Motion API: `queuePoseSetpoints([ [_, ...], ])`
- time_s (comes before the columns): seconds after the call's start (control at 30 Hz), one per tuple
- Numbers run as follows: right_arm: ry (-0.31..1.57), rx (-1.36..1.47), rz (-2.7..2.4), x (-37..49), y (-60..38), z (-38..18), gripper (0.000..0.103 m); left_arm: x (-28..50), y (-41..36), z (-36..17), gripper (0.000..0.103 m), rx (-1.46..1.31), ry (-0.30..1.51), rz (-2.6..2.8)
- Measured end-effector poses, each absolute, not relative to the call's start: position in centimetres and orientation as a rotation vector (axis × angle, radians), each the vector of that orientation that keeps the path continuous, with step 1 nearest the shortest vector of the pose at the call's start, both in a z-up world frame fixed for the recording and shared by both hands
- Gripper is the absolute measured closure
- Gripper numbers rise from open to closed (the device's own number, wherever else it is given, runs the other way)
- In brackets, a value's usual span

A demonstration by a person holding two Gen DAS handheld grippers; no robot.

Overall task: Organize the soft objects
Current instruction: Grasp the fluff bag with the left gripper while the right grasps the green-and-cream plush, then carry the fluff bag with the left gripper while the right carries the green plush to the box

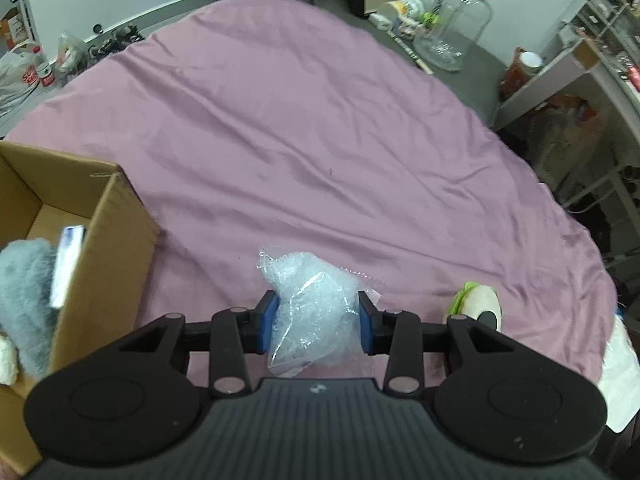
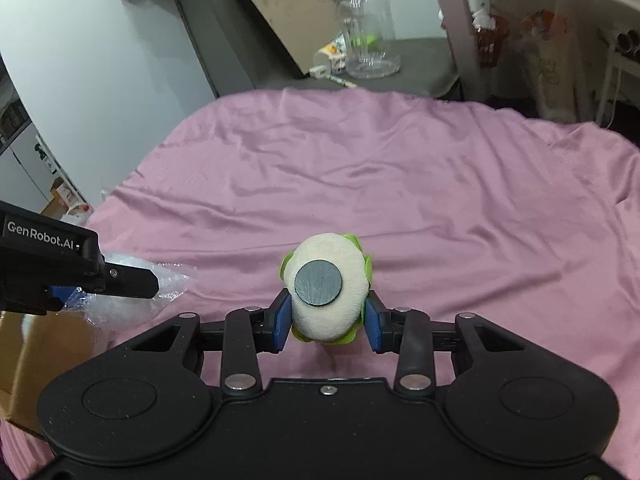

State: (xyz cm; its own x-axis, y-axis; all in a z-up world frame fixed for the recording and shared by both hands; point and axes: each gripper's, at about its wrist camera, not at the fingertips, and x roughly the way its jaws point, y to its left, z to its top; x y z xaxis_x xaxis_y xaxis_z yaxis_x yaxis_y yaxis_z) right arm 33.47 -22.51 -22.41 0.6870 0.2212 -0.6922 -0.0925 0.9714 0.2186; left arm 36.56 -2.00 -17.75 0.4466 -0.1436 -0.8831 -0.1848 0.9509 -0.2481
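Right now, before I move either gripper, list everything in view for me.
bubble wrap bag: one, clear, between the left gripper's pads
plush toy: one, cream with green edge and a dark grey disc, between the right gripper's pads
cardboard box: one, brown, open, at the sheet's left
fluffy item: one, grey, inside the box
sheet: one, pink, wrinkled, covering the surface
large jug: one, clear, beyond the sheet
left gripper: black, blue pads
right gripper: black, blue pads

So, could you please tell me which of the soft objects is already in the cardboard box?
The fluffy grey plush; the bubble-wrap bag and cream-green toy are gripped.
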Motion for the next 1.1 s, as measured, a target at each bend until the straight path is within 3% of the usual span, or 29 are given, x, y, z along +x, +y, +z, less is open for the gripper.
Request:
queuePoseSetpoints([
  [0.37,0.715,0.197,0.151,27.2,-21.0,-17.1,0.067,32.1,-0.2,-13.6,0.064,-0.341,1.053,-0.043],
  [1.1,0.619,0.141,0.182,20.4,-16.1,-11.8,0.067,25.3,5.0,-8.5,0.064,-0.354,0.946,-0.114],
])
